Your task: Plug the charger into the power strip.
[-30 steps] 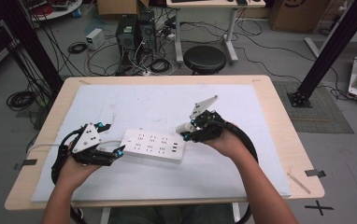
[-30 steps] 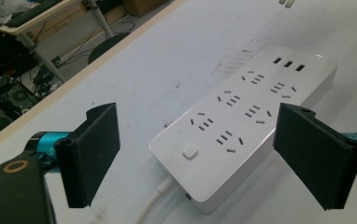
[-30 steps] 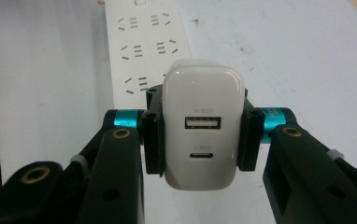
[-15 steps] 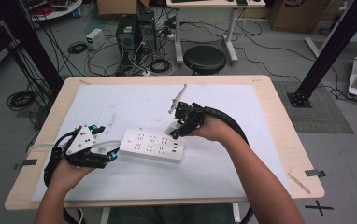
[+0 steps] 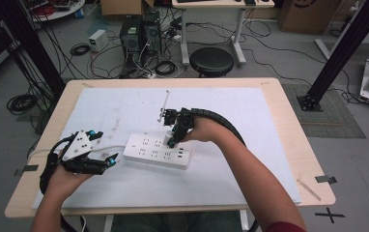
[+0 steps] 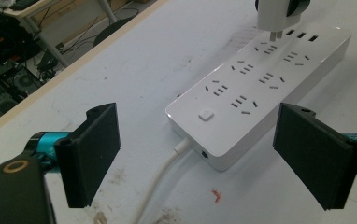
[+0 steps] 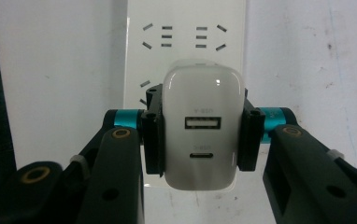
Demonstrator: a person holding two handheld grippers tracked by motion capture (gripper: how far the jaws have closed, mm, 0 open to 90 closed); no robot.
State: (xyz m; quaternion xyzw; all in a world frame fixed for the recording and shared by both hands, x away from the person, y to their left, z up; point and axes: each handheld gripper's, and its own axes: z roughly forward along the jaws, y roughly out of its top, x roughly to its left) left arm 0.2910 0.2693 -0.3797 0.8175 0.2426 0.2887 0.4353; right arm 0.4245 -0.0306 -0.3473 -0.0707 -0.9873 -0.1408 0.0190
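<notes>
Small, light, rigid white USB charger (image 7: pixel 201 135), smooth-sided and liable to slip, clamped across its flat sides in right claw (image 7: pixel 200 135) just above white power strip (image 5: pixel 158 151) on desk (image 5: pixel 289 121), prongs over a socket; left claw (image 6: pixel 204 154) spread wide, empty, at strip's cord end.

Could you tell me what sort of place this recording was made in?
Probably a robotics or electronics lab: computer towers and tangled cables sit on the floor, black frame posts flank the table, and a round stool stands by a desk.

Black tool (image 7: pixel 200 135), teal joints
</notes>
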